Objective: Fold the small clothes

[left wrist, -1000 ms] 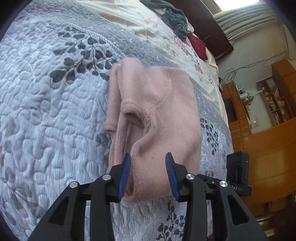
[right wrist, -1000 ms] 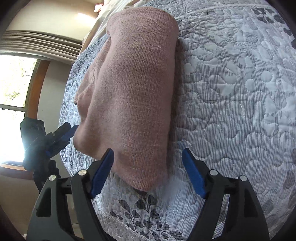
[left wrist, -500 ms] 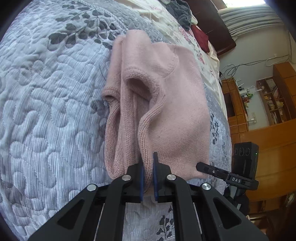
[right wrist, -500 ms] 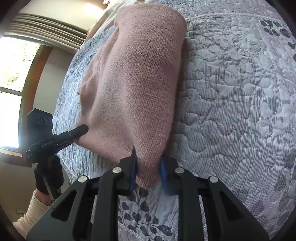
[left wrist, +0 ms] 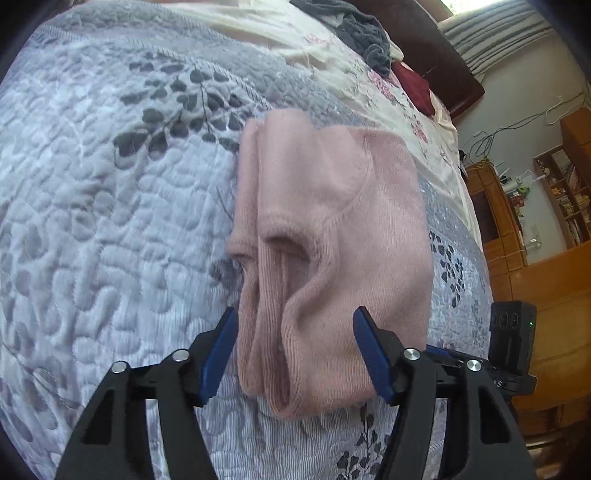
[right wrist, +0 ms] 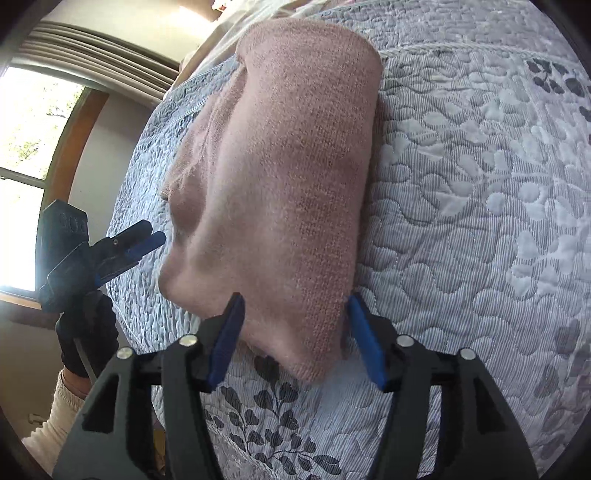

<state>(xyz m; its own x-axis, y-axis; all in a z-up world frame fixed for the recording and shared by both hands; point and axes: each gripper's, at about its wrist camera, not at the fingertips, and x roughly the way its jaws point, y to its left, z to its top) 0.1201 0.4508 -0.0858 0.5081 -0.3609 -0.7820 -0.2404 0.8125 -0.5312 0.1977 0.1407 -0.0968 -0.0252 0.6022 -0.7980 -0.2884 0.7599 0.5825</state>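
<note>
A grey quilt (left wrist: 110,221) with a dark leaf print covers the bed and fills most of both views. Past the quilt's far edge lies a cream flowered sheet (left wrist: 332,66), with a dark grey garment (left wrist: 362,33) and a red cloth (left wrist: 415,86) heaped on it. On the quilt, near its front edge, lies the pink knitted sweater (left wrist: 332,240) — folded into a long narrow bundle, its ribbed neck opening facing the left wrist camera. The left gripper (left wrist: 295,354) is released, its blue pads spread on either side of the sweater's near end without pinching it. The right gripper (right wrist: 295,332) is likewise spread wide at the other corner of the same end — the knit sits between the pads, ungrasped. In the right wrist view a gloved hand (right wrist: 86,332) holds the left gripper beside the quilt's edge.
</note>
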